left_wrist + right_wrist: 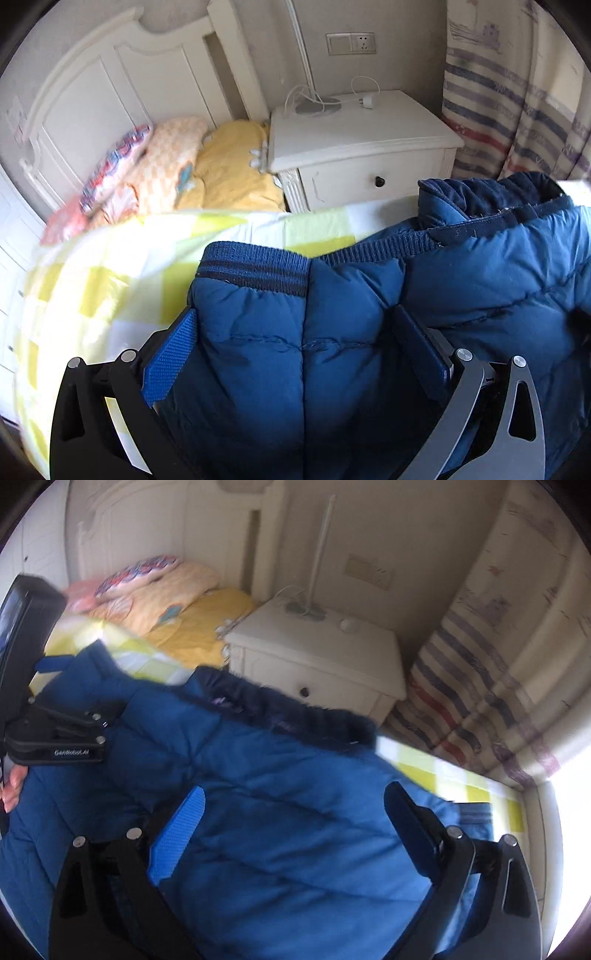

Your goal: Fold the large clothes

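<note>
A blue puffer jacket (369,314) lies on the bed's yellow-and-white checked cover (110,266). In the left wrist view a thick fold of it, topped by the ribbed hem (255,266), fills the gap of my left gripper (295,314), which is shut on it with both pads pressed into the padding. The right wrist view shows the jacket (277,775) spread out, its dark fleece collar (295,709) toward the nightstand. My right gripper (295,792) hovers over it, open wide, its pads clear of the fabric. The left gripper (70,701) is at the jacket's left edge, with a person's hand (13,786) behind it.
A white nightstand (362,147) with a lamp base and cable (317,103) stands beside the bed. Pillows (166,162) and a yellow cushion (232,170) lie against the white headboard (92,85). A striped curtain (517,103) hangs on the right.
</note>
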A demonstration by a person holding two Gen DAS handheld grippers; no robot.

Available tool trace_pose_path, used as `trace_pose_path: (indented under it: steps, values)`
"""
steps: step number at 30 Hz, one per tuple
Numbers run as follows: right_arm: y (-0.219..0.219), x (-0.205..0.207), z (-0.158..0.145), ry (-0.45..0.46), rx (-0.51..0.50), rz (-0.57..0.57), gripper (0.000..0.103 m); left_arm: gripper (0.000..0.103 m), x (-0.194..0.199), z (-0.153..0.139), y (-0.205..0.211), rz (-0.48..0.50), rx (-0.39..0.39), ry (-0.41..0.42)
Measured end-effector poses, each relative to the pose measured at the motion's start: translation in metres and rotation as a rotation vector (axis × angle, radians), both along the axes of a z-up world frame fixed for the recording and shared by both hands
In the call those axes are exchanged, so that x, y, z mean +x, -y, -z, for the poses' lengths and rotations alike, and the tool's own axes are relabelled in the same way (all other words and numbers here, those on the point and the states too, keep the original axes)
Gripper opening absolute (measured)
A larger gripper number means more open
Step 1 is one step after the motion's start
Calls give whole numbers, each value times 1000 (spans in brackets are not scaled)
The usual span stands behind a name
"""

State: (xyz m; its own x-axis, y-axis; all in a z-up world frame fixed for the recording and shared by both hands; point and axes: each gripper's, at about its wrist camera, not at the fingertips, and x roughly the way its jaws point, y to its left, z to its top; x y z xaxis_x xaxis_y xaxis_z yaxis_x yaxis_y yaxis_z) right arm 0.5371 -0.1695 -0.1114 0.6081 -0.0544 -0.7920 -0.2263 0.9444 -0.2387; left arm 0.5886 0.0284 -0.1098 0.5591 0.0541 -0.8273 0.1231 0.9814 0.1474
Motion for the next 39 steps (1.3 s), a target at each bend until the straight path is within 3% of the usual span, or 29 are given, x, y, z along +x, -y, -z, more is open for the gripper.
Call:
trace_pose_path:
  steps: [4, 7, 9, 10, 12, 13, 20, 21, 22, 24, 27, 30, 32, 33, 36, 39]
  values:
    - [31, 3, -4, -17, 122, 78, 100, 99, 6, 4, -21, -53, -115, -48]
    - [95, -6, -17, 75, 108, 286, 100, 99, 5, 6, -22, -55, -128, -45]
    - [148, -13, -8, 70, 99, 452, 100, 99, 4, 7, -22, -56, -130, -42]
    - [171, -16, 2, 45, 157, 483, 100, 99, 5, 8, -22, -57, -134, -44]
    - [209, -24, 24, -17, 439, 495, 100, 99, 6, 9, -22, -58, -141, -48]
    - [217, -26, 27, -13, 502, 502, 100, 99, 6, 9, -22, -60, -141, -47]
    - [192, -26, 10, -8, 327, 491, 100, 99, 7, 4, -24, -69, -137, -61]
    - [185, -33, -1, 19, 282, 479, 99, 99, 4, -4, -24, -95, -92, -36]
    - [177, -43, -11, 56, 266, 440, 99, 99, -4, -16, -21, -119, -46, 20]
    - [149, -62, -32, 109, 264, 326, 99, 99, -27, -43, -14, -103, -78, 131]
    - [100, -78, -40, 101, 209, 180, 99, 99, -57, -58, 18, -2, -145, 148]
    - [48, -78, -27, 88, 118, 71, 100, 99, -76, -37, 72, 111, 9, 144]
    - [34, -77, -10, 83, 100, 77, 100, 99, -85, -7, 98, 162, 134, 122]
    - [31, -80, -7, 97, 98, 78, 100, 99, -87, -1, 100, 155, 154, 149]
    - [46, -77, -3, 59, 178, 102, 100, 99, -78, 1, 88, 141, 83, 99]
    - [64, -82, -13, 72, 152, 164, 100, 99, -77, -12, 64, 102, 23, 81]
